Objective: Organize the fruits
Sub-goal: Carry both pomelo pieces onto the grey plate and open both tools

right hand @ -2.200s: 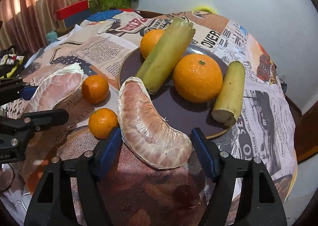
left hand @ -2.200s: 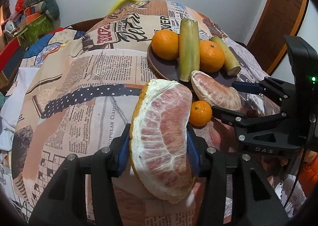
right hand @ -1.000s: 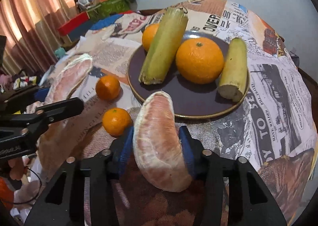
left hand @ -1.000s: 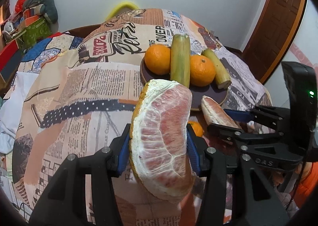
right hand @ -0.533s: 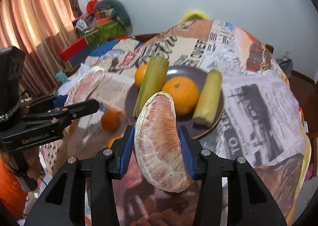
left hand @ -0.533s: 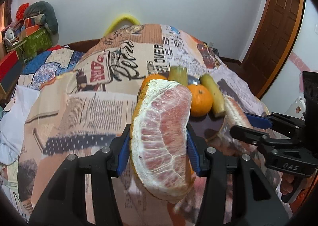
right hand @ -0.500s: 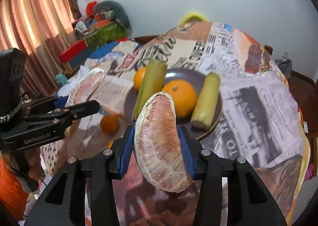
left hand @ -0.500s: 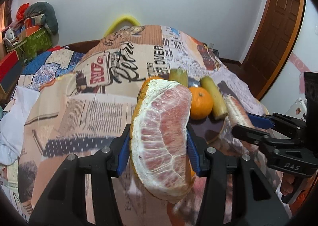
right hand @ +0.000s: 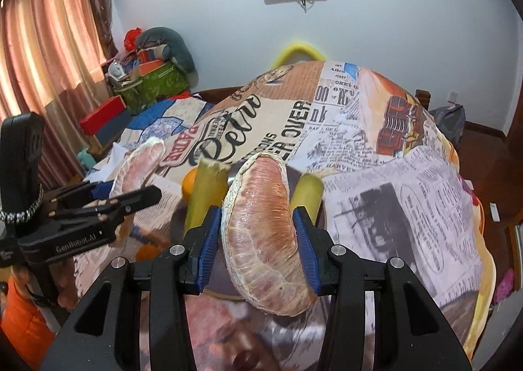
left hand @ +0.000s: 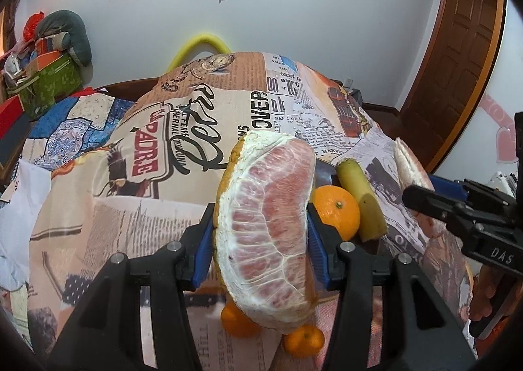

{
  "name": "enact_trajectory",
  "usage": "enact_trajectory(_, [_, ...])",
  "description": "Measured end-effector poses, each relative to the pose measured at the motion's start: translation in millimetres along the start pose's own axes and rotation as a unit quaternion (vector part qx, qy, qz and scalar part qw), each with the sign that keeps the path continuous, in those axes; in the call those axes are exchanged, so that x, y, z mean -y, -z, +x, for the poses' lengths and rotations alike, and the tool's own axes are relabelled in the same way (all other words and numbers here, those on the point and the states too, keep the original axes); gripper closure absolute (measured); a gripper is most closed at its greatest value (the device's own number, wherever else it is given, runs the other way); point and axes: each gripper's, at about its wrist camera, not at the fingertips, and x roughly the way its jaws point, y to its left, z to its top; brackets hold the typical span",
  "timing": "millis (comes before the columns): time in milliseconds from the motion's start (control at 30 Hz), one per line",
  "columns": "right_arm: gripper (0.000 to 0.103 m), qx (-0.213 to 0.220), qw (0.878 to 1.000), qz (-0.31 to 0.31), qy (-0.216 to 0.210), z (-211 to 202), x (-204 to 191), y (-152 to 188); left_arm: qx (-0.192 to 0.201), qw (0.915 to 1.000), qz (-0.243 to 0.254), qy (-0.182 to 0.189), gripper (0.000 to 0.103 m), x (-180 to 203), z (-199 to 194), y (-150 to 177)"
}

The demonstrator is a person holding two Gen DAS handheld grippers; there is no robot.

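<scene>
My left gripper point(left hand: 260, 242) is shut on a large peeled pomelo piece point(left hand: 266, 207) and holds it high above the table. My right gripper point(right hand: 258, 247) is shut on a smaller pomelo wedge point(right hand: 263, 240), also lifted; that wedge shows in the left wrist view point(left hand: 410, 165) too. Below them the dark plate point(left hand: 322, 168) holds an orange point(left hand: 336, 211) and sugarcane pieces point(left hand: 361, 198). A long green cane piece point(right hand: 204, 194) and a second orange point(right hand: 189, 186) show in the right wrist view. Two small tangerines point(left hand: 304, 340) lie on the cloth near the plate.
The table is covered by a newspaper-print cloth point(left hand: 196, 129). Boxes and cushions point(right hand: 153, 73) are piled at the far left by a curtain. A wooden door point(left hand: 457, 60) stands at the right. A yellow chair back point(left hand: 199, 44) rises behind the table.
Both grippers have risen and pulled back from the table with their pomelo pieces. The plate now looks smaller and lower in both views.
</scene>
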Motion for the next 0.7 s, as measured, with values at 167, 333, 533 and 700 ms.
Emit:
enact_trajectory(167, [0.062, -0.007, 1.0, -0.004, -0.001, 18, 3, -9, -0.005, 1.0, 0.001, -0.004, 0.053, -1, 19, -5])
enact_trajectory(333, [0.062, -0.016, 1.0, -0.017, 0.007, 38, 2, -18, -0.003, 0.9999, -0.004, -0.009, 0.053, -6, 34, -11])
enact_trajectory(533, [0.062, -0.03, 0.999, -0.028, 0.008, 64, 2, -32, 0.001, 0.9998, -0.018, -0.004, 0.053, -11, 43, -16])
enact_trajectory(700, [0.062, -0.042, 0.998, -0.035, 0.012, 81, 0, -39, -0.005, 0.9997, -0.023, 0.002, 0.053, -14, 47, -15])
